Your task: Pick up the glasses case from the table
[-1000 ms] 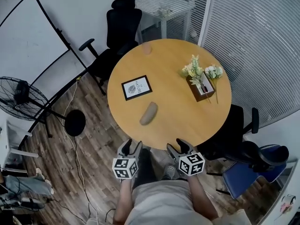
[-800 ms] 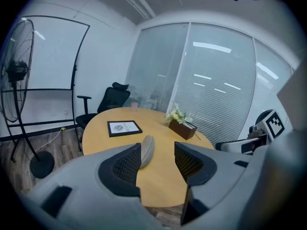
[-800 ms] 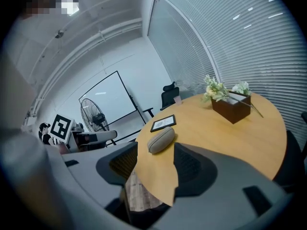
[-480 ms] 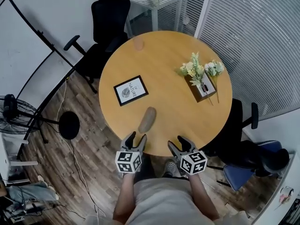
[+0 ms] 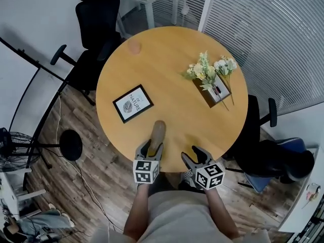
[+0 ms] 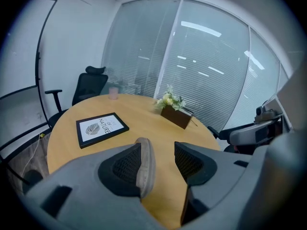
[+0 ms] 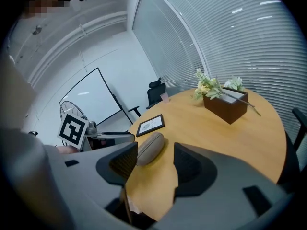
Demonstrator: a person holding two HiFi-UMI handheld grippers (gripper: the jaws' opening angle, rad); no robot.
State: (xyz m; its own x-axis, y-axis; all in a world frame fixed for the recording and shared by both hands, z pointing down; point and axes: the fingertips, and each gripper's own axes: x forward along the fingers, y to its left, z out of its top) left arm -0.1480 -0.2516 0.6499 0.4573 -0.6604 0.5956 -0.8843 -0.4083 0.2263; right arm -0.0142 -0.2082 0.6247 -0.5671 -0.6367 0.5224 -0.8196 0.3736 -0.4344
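Head view: the only writing to be read is on the framed print (image 5: pixel 132 103), a leaf picture with "OF NATURE" beside it, lying left of centre on the round wooden desk (image 5: pixel 172 59). The marker cubes carry black-and-white squares, no words. The glasses case (image 5: pixel 158 130), tan and oblong, lies near the desk's near edge, its near end reaching between the tips of the left claw (image 5: pixel 151 148). The right claw (image 5: pixel 194 155) hangs at the near rim, to the case's right and apart from it. A dark flower box (image 5: pixel 212 92) stands on the right, and a pink cup (image 5: pixel 134 47) at the far left rim. Around the desk are plank flooring (image 5: pixel 101 156), a black office chair (image 5: pixel 96 9) and white blinds (image 5: pixel 268 34).

Left gripper view: the left claw (image 6: pixel 159 152) has its jaws apart. The glasses case (image 6: pixel 144 164) sits between them, close against the left pad and clear of the right pad. "OF NATURE" shows again on the print.

Right gripper view: the right claw (image 7: pixel 156 159) has its jaws apart with only bare desk between them. The case lies just beyond, to the left. A whiteboard (image 7: pixel 93 97) leans on the far wall.
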